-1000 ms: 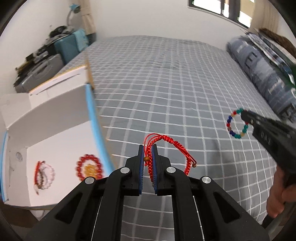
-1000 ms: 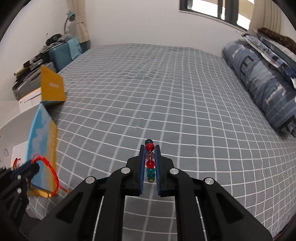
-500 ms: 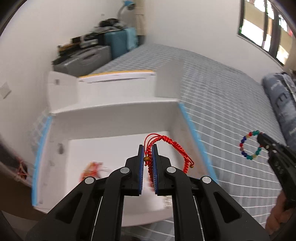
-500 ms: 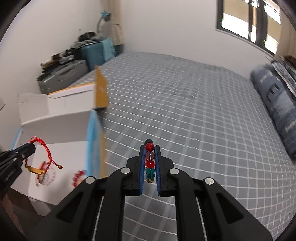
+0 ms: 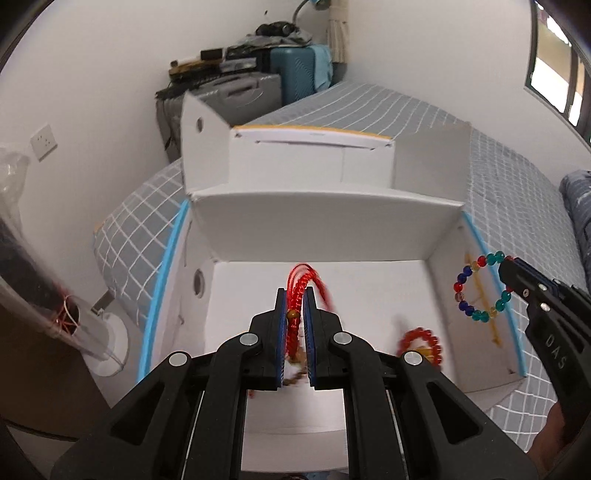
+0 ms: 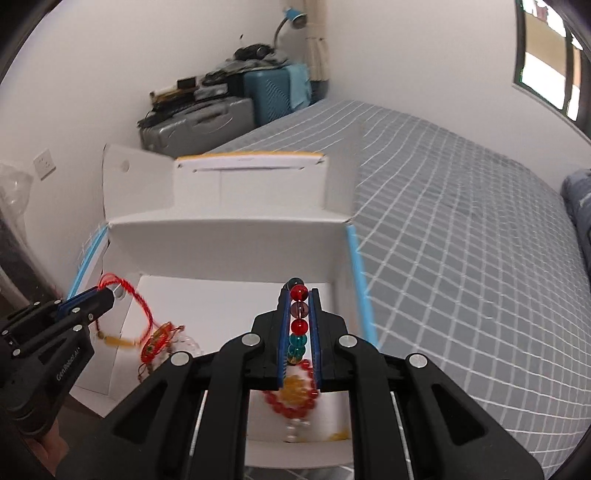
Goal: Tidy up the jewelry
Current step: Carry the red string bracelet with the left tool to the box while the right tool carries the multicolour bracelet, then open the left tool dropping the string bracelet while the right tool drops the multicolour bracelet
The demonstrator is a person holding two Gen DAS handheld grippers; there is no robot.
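Left tongs (image 5: 294, 314) grip red cord bracelet (image 5: 300, 282), blurred | right tongs (image 6: 299, 325) grip beaded bracelet (image 6: 298, 321), half hidden

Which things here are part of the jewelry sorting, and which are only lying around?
Job: red cord bracelet in left gripper; multicoloured bead bracelet in right gripper; white box; red bead bracelet inside.

Lying about: suitcases; desk lamp; pillow.

An open white box (image 5: 325, 236) sits on the grey checked bed (image 6: 461, 229).

Red cord bracelet (image 5: 295, 295), grey checked bedspread (image 6: 461, 221)
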